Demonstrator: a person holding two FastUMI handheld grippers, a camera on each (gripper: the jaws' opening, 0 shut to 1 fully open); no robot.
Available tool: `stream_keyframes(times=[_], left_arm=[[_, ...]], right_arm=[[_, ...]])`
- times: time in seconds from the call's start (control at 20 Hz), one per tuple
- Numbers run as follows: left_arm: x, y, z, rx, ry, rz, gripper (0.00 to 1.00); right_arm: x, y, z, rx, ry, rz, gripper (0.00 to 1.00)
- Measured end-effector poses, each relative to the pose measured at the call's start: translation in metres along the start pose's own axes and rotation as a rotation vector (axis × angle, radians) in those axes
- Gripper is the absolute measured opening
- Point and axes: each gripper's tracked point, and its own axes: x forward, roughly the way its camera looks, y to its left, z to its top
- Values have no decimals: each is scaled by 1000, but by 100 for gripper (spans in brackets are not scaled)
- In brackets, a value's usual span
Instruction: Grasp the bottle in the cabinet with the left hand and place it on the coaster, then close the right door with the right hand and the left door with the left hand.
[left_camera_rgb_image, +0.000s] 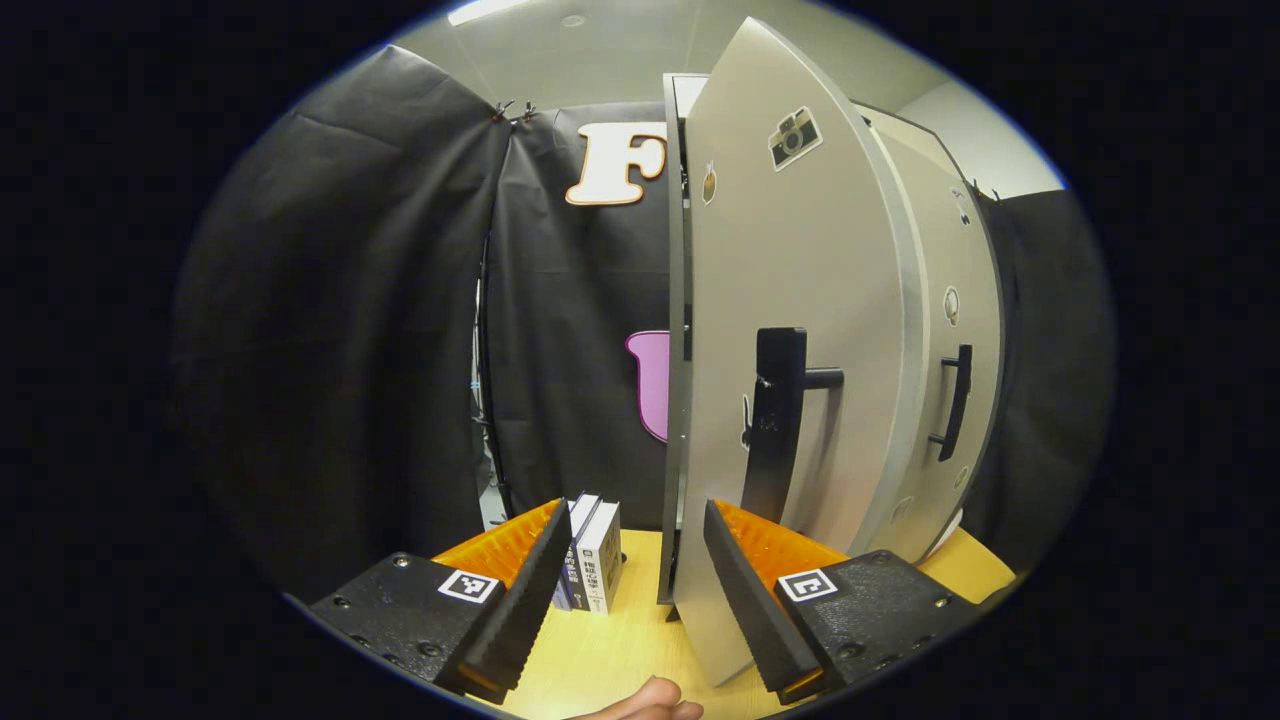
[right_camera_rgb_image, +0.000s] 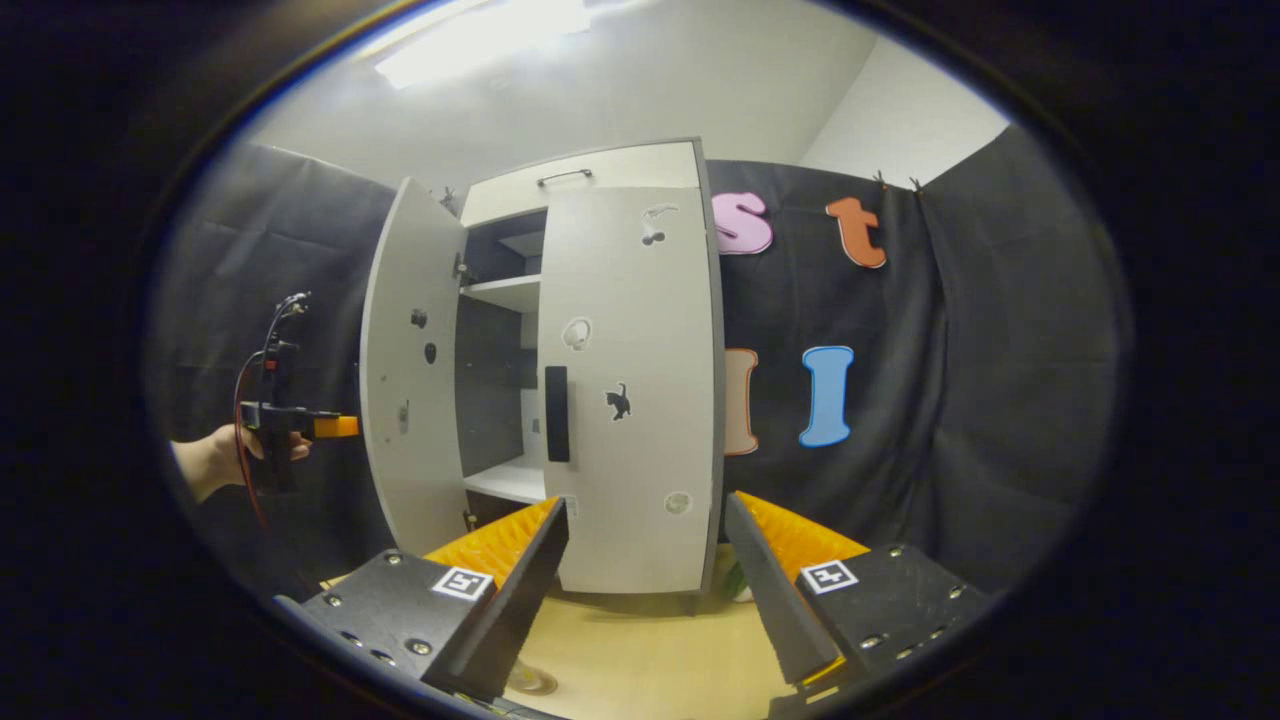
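While the left door (right_camera_rgb_image: 412, 370) stands half open and the right door (right_camera_rgb_image: 632, 390) is shut, the left hand-held gripper (left_camera_rgb_image: 630, 590) hangs w/ fingers apart beside the left door's edge. Right hand-held gripper (right_camera_rgb_image: 650, 590): fingers apart, facing the cabinet (right_camera_rgb_image: 585, 180), over the tabletop (right_camera_rgb_image: 650, 660). Can't tell where the bottle is.

Items are being counted. One cabinet (right_camera_rgb_image: 600, 370) is being shown on one wooden table (left_camera_rgb_image: 600, 655), with two doors: one left door (right_camera_rgb_image: 405, 370) and one right door (right_camera_rgb_image: 630, 400). Two door handles (left_camera_rgb_image: 775, 420) are being seen in the left gripper view. Two small boxes (left_camera_rgb_image: 592, 552) are being seen beside the cabinet. Two shelves (right_camera_rgb_image: 505, 292) are being shown inside.
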Motion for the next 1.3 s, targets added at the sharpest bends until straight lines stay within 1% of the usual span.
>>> stream_keyframes(times=[0.05, 0.1, 0.25, 0.3, 0.35, 0.55, 0.6, 0.75, 0.8, 0.85, 0.9, 0.95, 1.05, 1.1, 1.15, 1.2, 1.3], left_arm=[[1, -5, -1, 2, 3, -11, 84], [2, -12, -1, 8, 4, -27, 87], [6, -26, 3, 2, -5, -38, 87], [7, -30, 5, 8, -7, -42, 87], [9, -35, 5, 11, -9, -49, 87], [14, -54, 7, 30, -6, -65, 87], [15, -61, 8, 40, -4, -70, 87], [15, -84, 20, 63, -35, -103, 87], [14, -94, 25, 70, -41, -116, 87], [14, -103, 30, 72, -45, -126, 87], [11, -112, 34, 74, -48, -132, 89], [7, -118, 41, 73, -55, -129, 89], [-10, -138, 50, 59, -67, -141, 89], [-20, -149, 52, 47, -71, -155, 89], [-33, -157, 54, 37, -77, -165, 90], [-46, -164, 58, 28, -85, -172, 92], [-71, -173, 59, 19, -95, -178, 93]], right_arm=[[-3, 0, -1, -5, 2, -4, 92], [-6, -3, -3, -9, 7, -15, 96], [-23, -12, -4, -1, 12, -51, 96], [-31, -15, -6, 5, 16, -60, 92], [-38, -17, -6, 7, 18, -68, 96], [-65, -30, -6, 14, 16, -118, 96], [-73, -30, -9, 17, 16, -128, 92], [-95, -25, -14, 40, 24, -143, 92], [-102, -22, -17, 47, 29, -142, 96], [-109, -19, -19, 49, 35, -140, 92], [-115, -17, -20, 47, 38, -141, 96], [-122, -17, -21, 44, 40, -142, 92], [-132, -14, -20, 46, 39, -136, 92], [-136, -12, -18, 50, 36, -132, 96], [-139, -12, -16, 56, 31, -128, 92], [-142, -11, -14, 63, 24, -124, 96], [-145, -8, -8, 84, 8, -109, 96]])
